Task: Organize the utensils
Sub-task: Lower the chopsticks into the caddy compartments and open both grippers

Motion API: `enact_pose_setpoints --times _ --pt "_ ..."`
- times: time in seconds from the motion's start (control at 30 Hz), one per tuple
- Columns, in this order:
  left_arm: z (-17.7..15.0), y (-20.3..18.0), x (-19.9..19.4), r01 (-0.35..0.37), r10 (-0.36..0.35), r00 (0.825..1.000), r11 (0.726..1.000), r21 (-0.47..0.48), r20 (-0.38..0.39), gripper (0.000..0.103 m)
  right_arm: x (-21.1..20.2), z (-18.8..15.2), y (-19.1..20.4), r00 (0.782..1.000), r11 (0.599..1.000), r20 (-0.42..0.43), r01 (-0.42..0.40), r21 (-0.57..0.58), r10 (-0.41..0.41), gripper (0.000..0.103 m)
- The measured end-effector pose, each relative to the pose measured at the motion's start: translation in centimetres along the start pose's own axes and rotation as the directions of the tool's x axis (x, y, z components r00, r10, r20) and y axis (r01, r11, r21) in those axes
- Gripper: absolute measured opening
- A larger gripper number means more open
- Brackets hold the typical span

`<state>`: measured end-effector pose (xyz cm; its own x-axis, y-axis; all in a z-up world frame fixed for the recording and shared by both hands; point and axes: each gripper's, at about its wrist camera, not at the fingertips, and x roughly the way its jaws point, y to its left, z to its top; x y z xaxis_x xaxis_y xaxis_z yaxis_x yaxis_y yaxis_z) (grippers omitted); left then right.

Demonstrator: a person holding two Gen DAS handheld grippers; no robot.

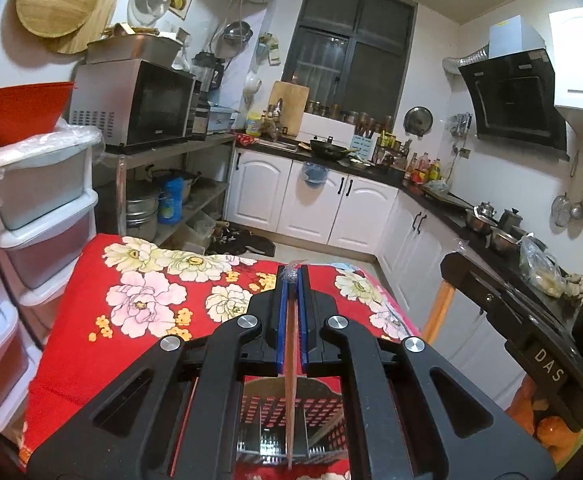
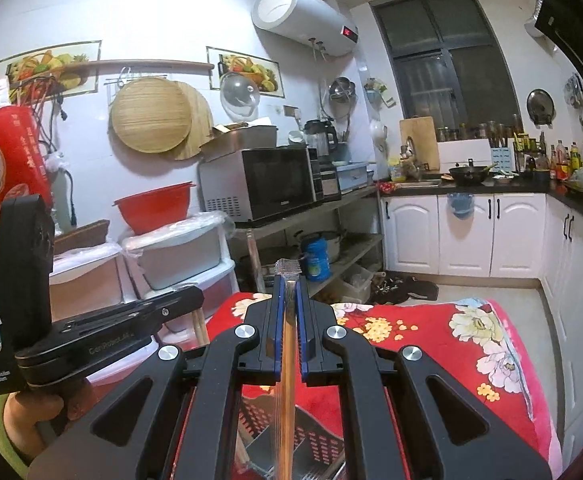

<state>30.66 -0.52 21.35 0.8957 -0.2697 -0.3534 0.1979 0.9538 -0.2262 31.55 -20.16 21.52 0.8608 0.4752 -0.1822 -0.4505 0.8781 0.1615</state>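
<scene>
**Both jaws clamped on utensils above a perforated holder**

While the metal utensil holder (image 1: 291, 412) stands nearest, directly beneath both grippers, its perforated walls and inner dividers are seen from above; thin sticks and the tines of a fork (image 2: 311, 474) are glimpsed inside it in the right wrist view, though its full contents cannot be made out. The holder is set on a counter draped in a red floral cloth (image 1: 151, 304).

The left gripper (image 1: 292, 276) is closed to a narrow slit, and a thin reddish-brown chopstick (image 1: 291, 360) is pinched between its blue pads, its near end reaching down over the holder. The right gripper (image 2: 287, 280) is likewise nearly closed, and a light wooden chopstick (image 2: 286, 380) is clamped between its pads, also running down toward the holder. The left gripper's body is seen at the left of the right wrist view, held in a hand (image 2: 35, 412).

Farther off, stacked plastic drawers (image 1: 39, 216) carry a red bowl (image 1: 23, 112), whose inside is hidden. Beyond, a microwave (image 1: 139, 104) is set on a steel rack.
</scene>
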Motion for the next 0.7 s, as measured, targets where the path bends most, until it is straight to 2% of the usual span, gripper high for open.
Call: enact_pose_setpoints --times 0.3,0.7 --pt "-0.9 0.3 2.8 0.002 -0.002 1.000 1.000 -0.004 -0.006 0.001 1.8 -1.3 -1.3 0.999 0.999 0.020 0.042 -0.005 -0.042 0.006" --pt "-3.6 1.2 5.4 -0.001 0.001 0.999 1.000 0.000 -0.043 0.001 4.7 -4.5 -2.4 0.998 0.999 -0.041 0.039 0.010 -0.039 0.006"
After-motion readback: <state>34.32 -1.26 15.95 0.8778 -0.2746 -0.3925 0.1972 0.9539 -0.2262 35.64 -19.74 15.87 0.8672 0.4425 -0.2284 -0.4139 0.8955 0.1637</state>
